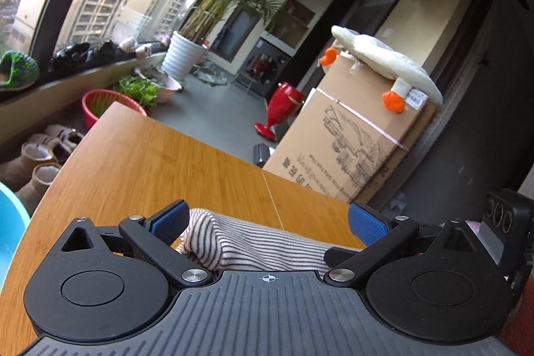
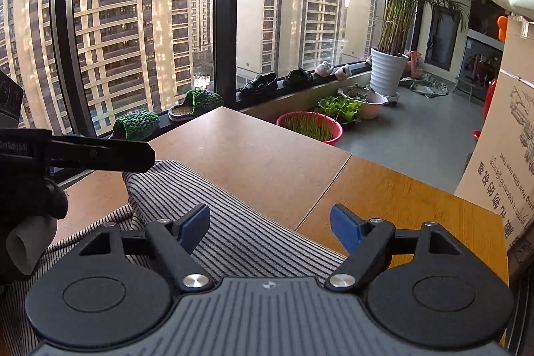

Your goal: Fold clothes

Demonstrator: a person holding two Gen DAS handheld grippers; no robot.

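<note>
A black-and-white striped garment (image 1: 247,244) lies on the wooden table (image 1: 167,162), bunched just under my left gripper (image 1: 267,222). That gripper is open, its blue pads (image 1: 168,221) spread wide above the cloth. In the right wrist view the same striped garment (image 2: 240,222) stretches from the left toward the table's near right. My right gripper (image 2: 271,227) is open over its folded edge, the left pad (image 2: 195,229) over the cloth, the right pad over bare wood. The left gripper's black finger (image 2: 100,152) shows at the far left, above the cloth's far corner.
A large cardboard box (image 1: 353,142) with a plush goose (image 1: 383,62) on top stands beyond the table's right edge. On the floor are a red basin (image 2: 310,127), potted greens (image 2: 340,109), a white-potted palm (image 2: 387,72) and a red vase (image 1: 280,109). Shoes line the window sill (image 2: 260,85).
</note>
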